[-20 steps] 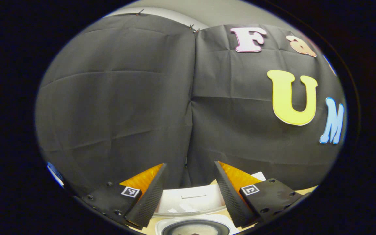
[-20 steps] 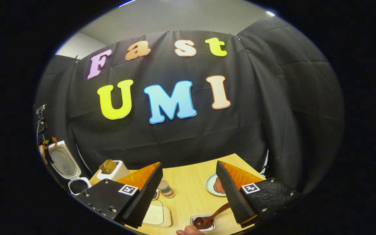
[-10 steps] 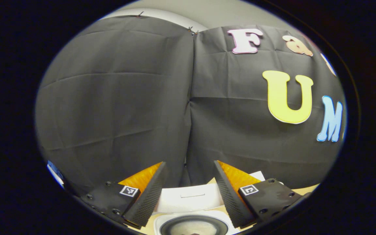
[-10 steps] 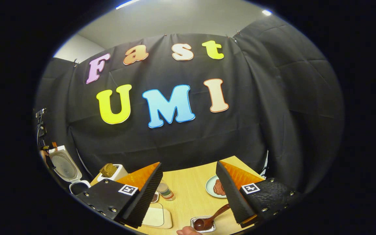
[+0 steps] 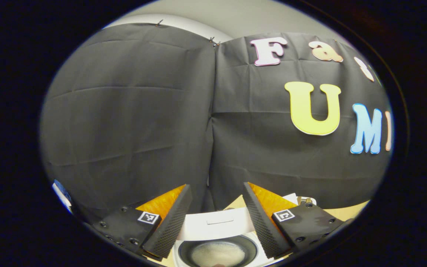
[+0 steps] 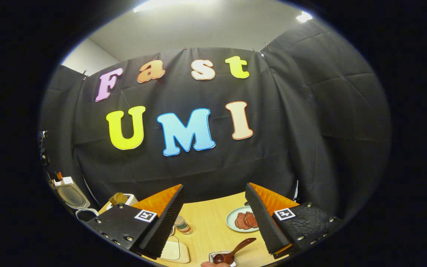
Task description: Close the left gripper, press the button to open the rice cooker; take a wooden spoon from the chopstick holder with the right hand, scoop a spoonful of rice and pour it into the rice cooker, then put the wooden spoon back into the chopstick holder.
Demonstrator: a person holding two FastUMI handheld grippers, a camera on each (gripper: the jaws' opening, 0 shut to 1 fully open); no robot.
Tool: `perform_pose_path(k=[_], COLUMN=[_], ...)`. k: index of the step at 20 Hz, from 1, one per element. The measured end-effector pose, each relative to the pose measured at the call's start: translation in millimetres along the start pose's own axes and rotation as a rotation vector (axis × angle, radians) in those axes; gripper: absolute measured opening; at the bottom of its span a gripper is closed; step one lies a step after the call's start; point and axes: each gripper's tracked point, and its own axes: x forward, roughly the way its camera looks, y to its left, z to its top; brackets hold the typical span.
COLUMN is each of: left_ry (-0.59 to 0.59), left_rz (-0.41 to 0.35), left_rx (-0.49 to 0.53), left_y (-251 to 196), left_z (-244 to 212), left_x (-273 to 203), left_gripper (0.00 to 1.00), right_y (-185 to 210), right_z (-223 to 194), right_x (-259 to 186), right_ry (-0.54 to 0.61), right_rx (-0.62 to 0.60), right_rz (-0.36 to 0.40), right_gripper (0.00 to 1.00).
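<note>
Both views have tilted downward, baring the open cooker at 6 o'clock; both grippers gape empty, so the spoon, lying unheld at 6 o'clock, may be forgotten.

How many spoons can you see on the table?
1. The wooden spoon lies near the bottom of the right gripper view, its bowl resting in a small tray on the table. Others may be hidden behind the fingers.
</note>
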Motion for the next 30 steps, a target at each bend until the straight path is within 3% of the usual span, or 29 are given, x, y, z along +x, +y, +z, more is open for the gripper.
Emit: perform_pose_path(k=[3,4,7,15,16,19,20,21,22,23,24,27,30], left_ry=[0.011,0.016,0.030,0.060,0.069,0.094,0.102,0.112,0.123,0.133,0.144,0.168,0.188], left_rz=[0.001,0.000,-0.002,-0.001,0.000,-0.003,-0.005,-0.007,-0.009,-0.010,-0.012,-0.017,-0.027], left_rx=[-0.004,-0.002,-0.002,-0.010,-0.014,-0.012,-0.016,-0.017,-0.020,-0.026,-0.028,-0.030,-0.022], left_y=[-2,-3,-9,-16,-17,-20,-19,-20,-23,-24,-25,-28,-30], left_z=[-11,-15,-27,-63,-68,-84,-92,-97,-103,-108,-114,-127,-139], left_x=[-13,-18,-32,-57,-60,-67,-68,-70,-75,-78,-78,-81,-82], left_gripper=[0.96,0.92,0.96,0.96,0.92,0.92,0.96,0.92,0.96,0.92,0.96,0.92,0.96], right_y=[1,2,4,14,15,18,20,21,23,25,27,32,43], right_z=[-3,-4,-9,-11,-10,-13,-14,-15,-14,-13,-11,-12,-18], right_x=[0,-1,-1,5,6,7,7,7,7,6,6,3,-3], right_ry=[0.011,0.016,0.028,0.044,0.044,0.058,0.063,0.067,0.068,0.066,0.064,0.070,0.102], right_rx=[-0.006,-0.006,-0.017,-0.069,-0.073,-0.069,-0.069,-0.071,-0.076,-0.081,-0.085,-0.089,-0.088], right_rz=[0.015,0.022,0.049,0.127,0.134,0.145,0.149,0.156,0.165,0.171,0.176,0.188,0.212], right_gripper=[0.99,0.99,0.99,0.99,0.99,0.99,0.99,0.99,0.99,0.99,0.99,0.99,0.99])
